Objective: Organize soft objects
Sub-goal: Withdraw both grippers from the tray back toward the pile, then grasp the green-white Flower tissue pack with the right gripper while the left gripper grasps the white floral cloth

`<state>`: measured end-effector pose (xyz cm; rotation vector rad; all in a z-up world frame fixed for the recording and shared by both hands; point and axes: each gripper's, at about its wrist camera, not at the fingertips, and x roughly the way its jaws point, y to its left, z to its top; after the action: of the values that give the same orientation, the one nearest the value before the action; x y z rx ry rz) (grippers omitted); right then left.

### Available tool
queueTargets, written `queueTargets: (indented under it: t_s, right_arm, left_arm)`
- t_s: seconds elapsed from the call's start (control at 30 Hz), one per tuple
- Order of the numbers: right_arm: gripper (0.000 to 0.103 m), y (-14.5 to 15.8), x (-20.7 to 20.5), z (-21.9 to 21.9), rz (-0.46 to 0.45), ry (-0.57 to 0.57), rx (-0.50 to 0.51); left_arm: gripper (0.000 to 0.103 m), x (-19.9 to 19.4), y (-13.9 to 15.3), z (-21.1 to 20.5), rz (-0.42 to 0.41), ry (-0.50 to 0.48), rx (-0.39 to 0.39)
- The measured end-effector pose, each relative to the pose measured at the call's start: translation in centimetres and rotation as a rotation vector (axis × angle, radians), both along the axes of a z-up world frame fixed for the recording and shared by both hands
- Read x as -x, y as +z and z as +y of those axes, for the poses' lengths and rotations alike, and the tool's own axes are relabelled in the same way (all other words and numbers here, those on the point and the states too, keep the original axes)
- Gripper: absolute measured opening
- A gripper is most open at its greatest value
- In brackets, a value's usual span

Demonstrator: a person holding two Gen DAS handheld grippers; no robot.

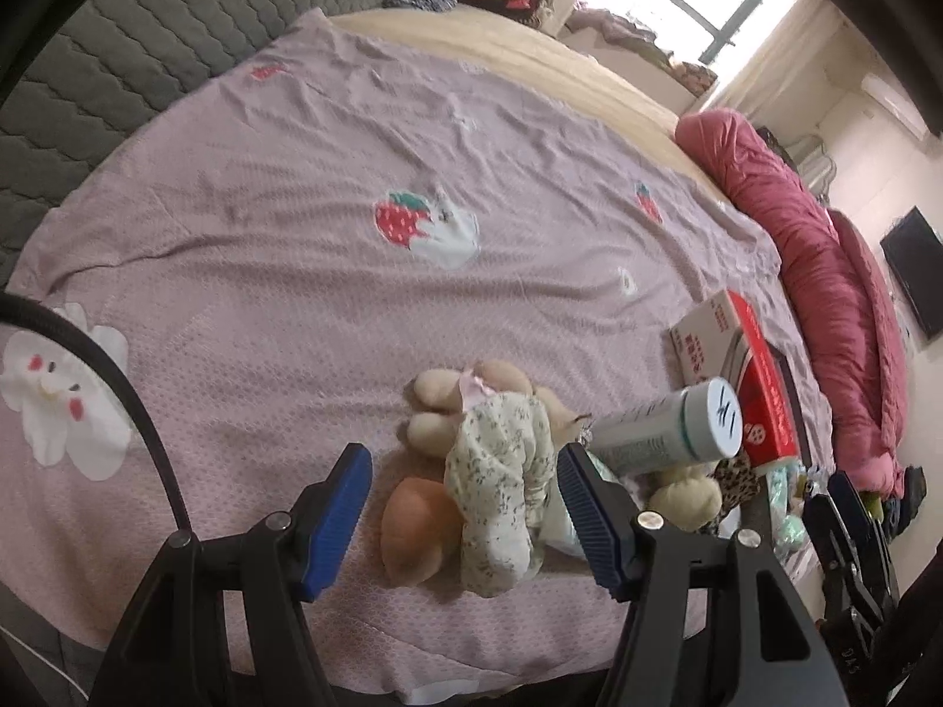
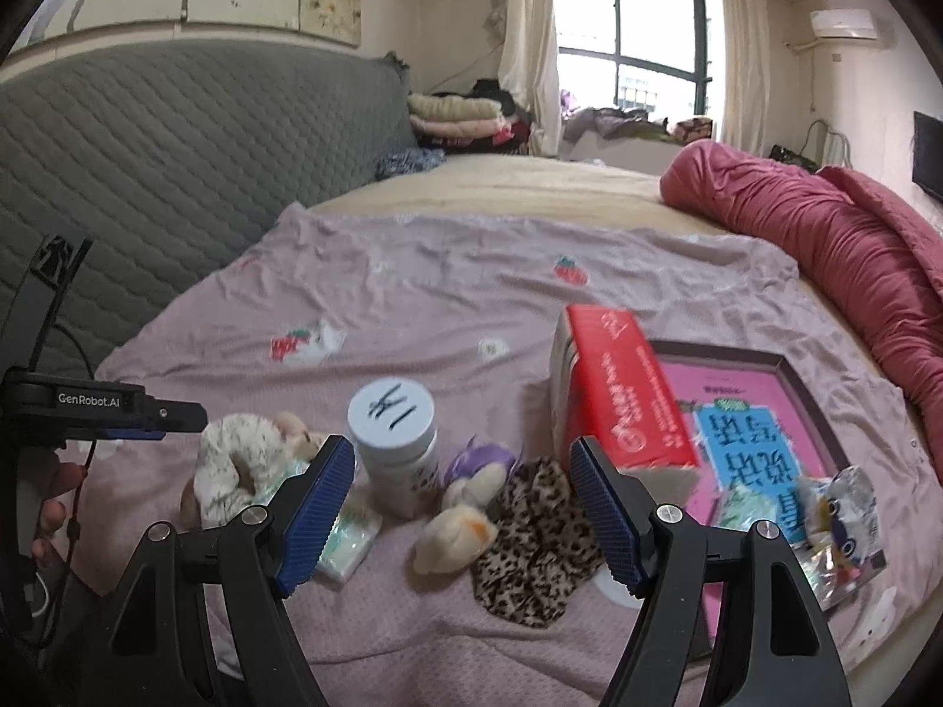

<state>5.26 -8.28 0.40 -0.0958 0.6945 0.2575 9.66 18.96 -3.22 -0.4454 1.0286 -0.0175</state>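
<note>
Both claws gape wide, holding nothing. The left gripper [image 1: 465, 506] straddles the floral-dressed beige plush doll [image 1: 501, 471], which lies just left of the white capped plastic bottle [image 1: 672, 430]; pinch the doll's soft middle, avoiding the bottle. The right gripper [image 2: 462, 521] hovers over the leopard-print fabric scrunchie [image 2: 530, 536], right of that bottle.

Both hand-held grippers, left [image 1: 465, 506] and right [image 2: 462, 509] (jaws wide, empty).

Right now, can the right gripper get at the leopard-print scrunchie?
Probably yes: the right gripper is open, the leopard-print scrunchie lies uncovered between its fingers, though a small plush toy touches it.
</note>
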Motion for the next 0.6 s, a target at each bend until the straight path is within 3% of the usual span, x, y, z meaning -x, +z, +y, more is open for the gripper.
queueTargets:
  t_s: [0.6]
  right_arm:
    - [0.077,-6.0,0.3,5.9,0.136,0.190,0.063]
  left_arm:
    - [0.065,-0.9,-3.2,-2.1,0.073,-0.076,-0.049]
